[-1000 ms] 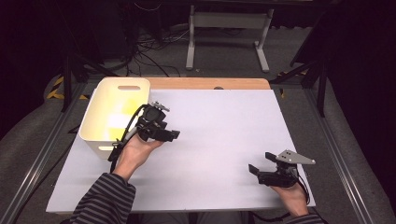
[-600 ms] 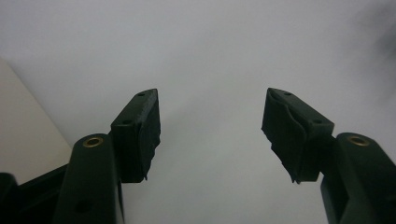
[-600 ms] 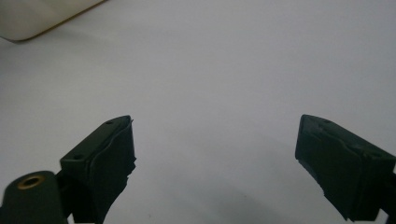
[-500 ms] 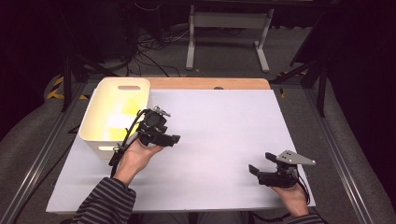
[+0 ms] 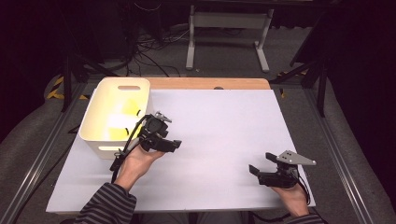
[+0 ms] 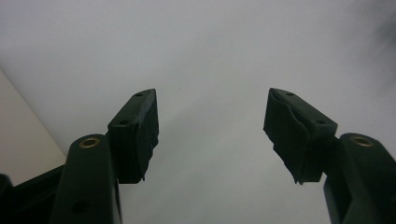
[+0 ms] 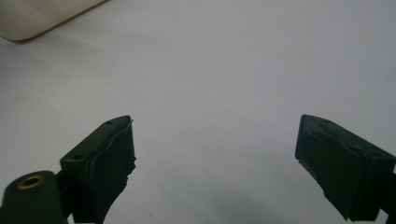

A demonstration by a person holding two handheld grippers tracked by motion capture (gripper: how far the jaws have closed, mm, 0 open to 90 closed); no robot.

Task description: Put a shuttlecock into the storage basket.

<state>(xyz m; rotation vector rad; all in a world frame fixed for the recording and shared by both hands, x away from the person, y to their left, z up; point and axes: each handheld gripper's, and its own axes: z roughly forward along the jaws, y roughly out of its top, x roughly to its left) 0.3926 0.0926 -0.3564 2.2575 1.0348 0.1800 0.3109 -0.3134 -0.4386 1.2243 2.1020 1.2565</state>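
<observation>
One cream-white plastic tub (image 5: 100, 128), rectangular with rounded corners and a slot handle cut in its far wall, stands on the left of the white matte bench (image 5: 219, 121). Its long axis runs from the person's side toward the far edge, and its open top faces up. Something pale yellow lies inside it; what it is cannot be told.

The left gripper (image 5: 173, 145), black and hard-edged, sits just beside the tub's right wall and points right across the bench. In the left gripper view its two fingers (image 6: 137, 133) stand spread wide with nothing between them.

The right gripper (image 5: 255, 171), topped by a grey three-cornered plate, is at the near right of the bench, well apart from the tub, pointing left. Its two fingers (image 7: 109, 163) are likewise released and empty.
</observation>
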